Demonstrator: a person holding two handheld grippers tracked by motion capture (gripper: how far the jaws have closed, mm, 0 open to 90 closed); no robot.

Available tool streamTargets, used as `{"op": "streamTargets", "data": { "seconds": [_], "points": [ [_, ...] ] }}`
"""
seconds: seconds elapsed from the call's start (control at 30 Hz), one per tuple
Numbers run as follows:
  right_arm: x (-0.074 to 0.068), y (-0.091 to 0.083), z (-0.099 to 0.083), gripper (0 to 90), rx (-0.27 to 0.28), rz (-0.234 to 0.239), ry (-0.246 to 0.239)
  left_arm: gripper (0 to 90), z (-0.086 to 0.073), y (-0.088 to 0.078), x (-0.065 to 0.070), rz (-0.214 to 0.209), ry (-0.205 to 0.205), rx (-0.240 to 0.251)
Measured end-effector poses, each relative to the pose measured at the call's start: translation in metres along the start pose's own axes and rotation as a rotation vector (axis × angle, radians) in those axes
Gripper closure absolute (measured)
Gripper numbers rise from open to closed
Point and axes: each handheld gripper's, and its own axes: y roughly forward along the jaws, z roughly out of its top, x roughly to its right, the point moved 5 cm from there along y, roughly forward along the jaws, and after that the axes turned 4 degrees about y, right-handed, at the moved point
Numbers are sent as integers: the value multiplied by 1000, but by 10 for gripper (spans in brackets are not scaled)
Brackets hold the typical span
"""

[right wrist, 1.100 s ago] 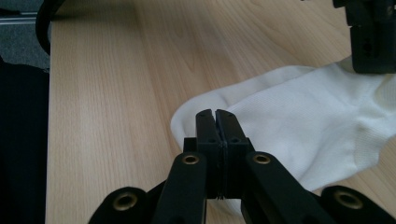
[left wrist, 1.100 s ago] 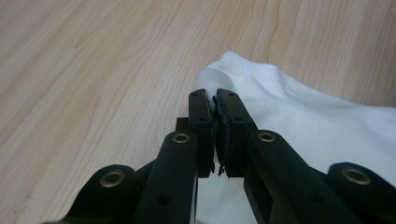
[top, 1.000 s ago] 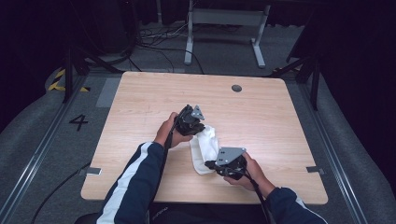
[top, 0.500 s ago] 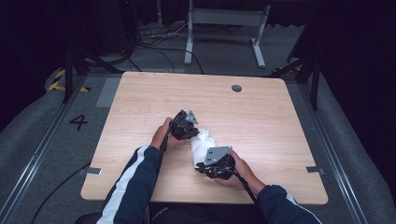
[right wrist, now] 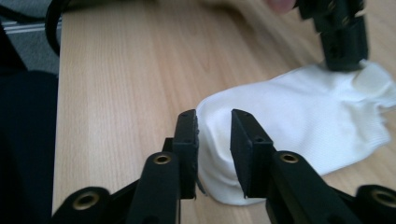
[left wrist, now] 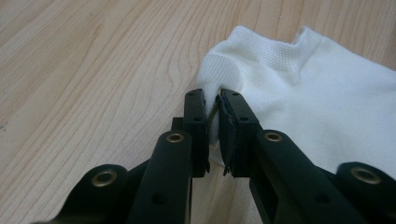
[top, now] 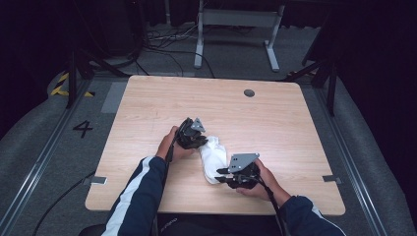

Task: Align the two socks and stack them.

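Now the left gripper (top: 195,138), at the left of the high view, has sunk with the white sock (top: 214,158) from where it was a second ago, so the sock lies flat on the wooden table (top: 147,103) instead of hanging between the hands. Its jaws have just been easing apart, though in the left gripper view the pads (left wrist: 194,122) are clamped on a fold of the sock's cuff (left wrist: 222,74). Farther right, the right gripper (top: 231,174) has just been opening: its jaws stand apart around the toe end (right wrist: 219,154), no longer pinching. I judge the laying-out nearly done. No box or basket is on the table.
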Motion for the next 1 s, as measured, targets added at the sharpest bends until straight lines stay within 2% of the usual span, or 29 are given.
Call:
{"op": "streamTargets", "data": {
  "seconds": [0.07,0.2,0.37,0.47,0.73,0.83,1.0],
  "points": [
    [-2,3,-2,703,-13,6,-14,784,-3,0,-1,9,2,-19],
    [-4,10,-5,714,-33,11,-28,760,-5,3,-1,7,-15,-9],
    [-2,15,-9,844,-51,1,-43,771,-6,3,0,8,-8,-5],
    [-2,14,-9,874,-55,-7,-54,816,-5,1,0,-1,-7,-2],
    [-5,-3,0,877,-27,1,-61,834,-5,-6,0,-18,-9,-20],
    [-8,-1,-4,874,-61,-1,-77,826,-6,0,1,-7,-3,-39],
    [-10,9,-13,839,-83,27,-60,792,-5,4,2,4,-12,-26]
  ]
}}
